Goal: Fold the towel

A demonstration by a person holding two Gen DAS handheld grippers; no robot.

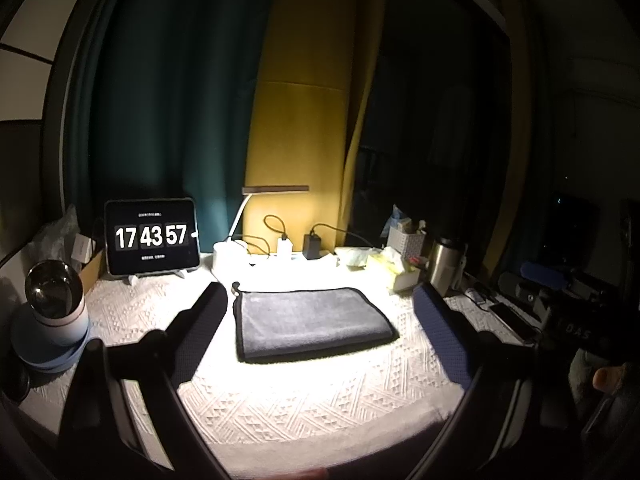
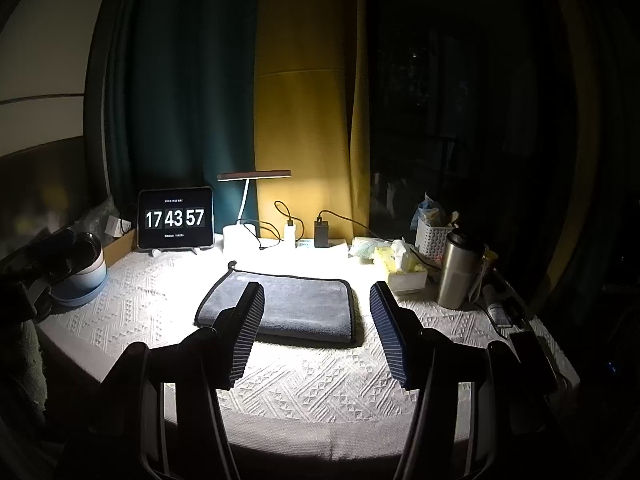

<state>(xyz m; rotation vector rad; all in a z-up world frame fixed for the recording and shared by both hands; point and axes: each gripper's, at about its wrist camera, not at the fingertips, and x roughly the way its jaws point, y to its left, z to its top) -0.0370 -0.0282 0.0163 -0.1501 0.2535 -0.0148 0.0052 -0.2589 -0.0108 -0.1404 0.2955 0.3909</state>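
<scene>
Towel point(image 1: 314, 322) flat at centre of table point(image 1: 280, 400), between spread fingers of left gripper point(image 1: 320, 300) and ahead of right gripper point(image 2: 318, 292); behind it lamp point(image 1: 240, 240), with tablet point(image 1: 152, 237) to lamp's left, tissue box point(image 2: 402, 268) and flask point(image 2: 460, 272) off right.

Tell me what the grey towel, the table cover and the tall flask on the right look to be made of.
Towel: probably plush microfibre, matte grey nap with a dark stitched border. Table cover: seemingly woven or knitted white cotton, with raised diamond and zigzag patterns. Flask: likely brushed stainless steel, silvery with a soft sheen and a dark lid.
</scene>
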